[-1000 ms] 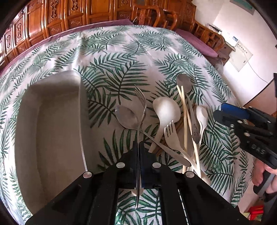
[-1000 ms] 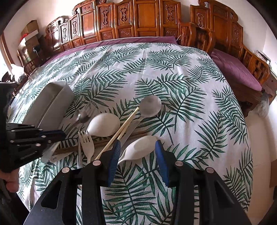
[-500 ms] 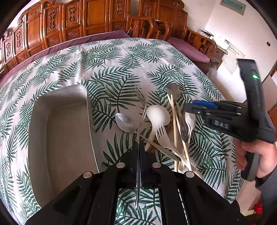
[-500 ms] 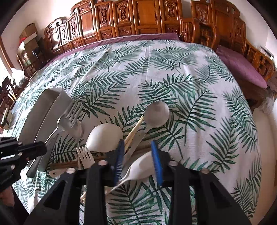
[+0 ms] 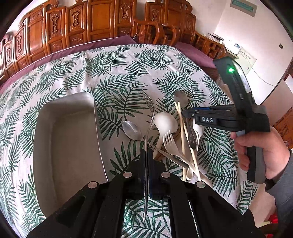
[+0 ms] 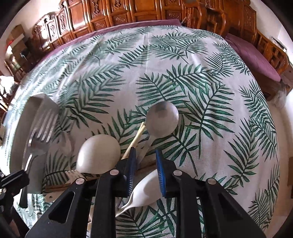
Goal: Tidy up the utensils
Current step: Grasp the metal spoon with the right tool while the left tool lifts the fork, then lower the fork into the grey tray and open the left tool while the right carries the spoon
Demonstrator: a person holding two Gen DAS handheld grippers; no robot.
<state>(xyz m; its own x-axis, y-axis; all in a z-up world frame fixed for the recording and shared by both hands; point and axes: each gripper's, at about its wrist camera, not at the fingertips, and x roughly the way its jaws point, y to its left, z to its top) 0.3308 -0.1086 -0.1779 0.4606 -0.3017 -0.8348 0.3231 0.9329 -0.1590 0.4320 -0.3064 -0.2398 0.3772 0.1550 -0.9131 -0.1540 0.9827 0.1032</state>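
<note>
While the left hand-held gripper (image 5: pixel 147 155) clamps the metal fork (image 5: pixel 149 117), pile lies beyond.

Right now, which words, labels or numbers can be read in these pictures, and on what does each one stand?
"DAS": white letters on the black body of the right gripper, seen from the left wrist.
Wall panel with printed lines: too small to read.
Green sign high on the wall: unreadable.

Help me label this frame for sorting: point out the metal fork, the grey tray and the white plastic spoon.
metal fork (image 5: pixel 150 117), left wrist view, on its neck below the tines.
grey tray (image 5: pixel 69 139), left wrist view, on its bare floor.
white plastic spoon (image 6: pixel 146 192), right wrist view, on its bowl.
</note>
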